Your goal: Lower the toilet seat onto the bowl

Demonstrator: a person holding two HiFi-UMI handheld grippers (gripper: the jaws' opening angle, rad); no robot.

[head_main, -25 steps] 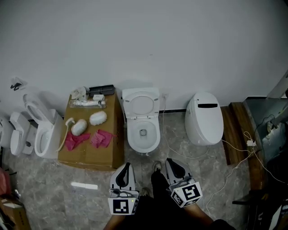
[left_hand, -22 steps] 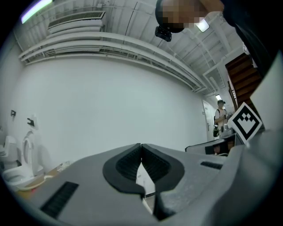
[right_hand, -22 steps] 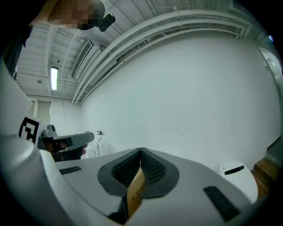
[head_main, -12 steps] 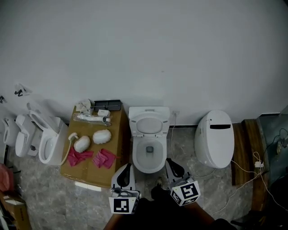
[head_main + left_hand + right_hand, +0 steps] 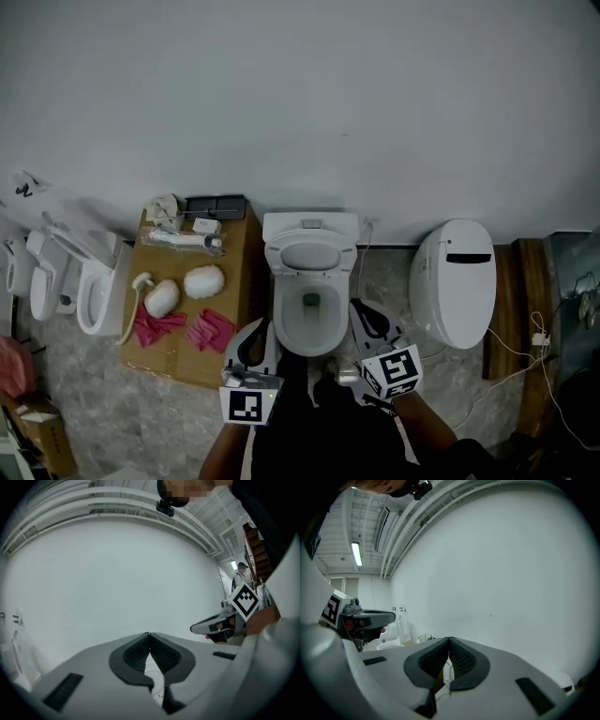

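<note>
A white toilet stands against the wall in the head view, its bowl (image 5: 309, 317) open. The seat (image 5: 310, 256) is raised and leans back against the tank (image 5: 310, 225). My left gripper (image 5: 263, 324) is held just left of the bowl's front, jaws shut with nothing between them. My right gripper (image 5: 357, 306) hangs at the bowl's right front, also shut and holding nothing. Neither touches the toilet. Both gripper views look at the bare white wall past the shut left gripper (image 5: 149, 633) and shut right gripper (image 5: 449, 639).
A cardboard box (image 5: 234, 281) beside the toilet on the left carries pink cloths (image 5: 212, 329), white sponges and small packages. A closed white toilet (image 5: 457, 281) stands to the right, more toilets (image 5: 94, 292) at far left. A wooden plank (image 5: 507, 309) and cables (image 5: 525, 349) lie at right.
The head view has shifted, so the toilet now sits closer to both grippers. Both grippers stay shut and low in view, now flanking the bowl's front.
</note>
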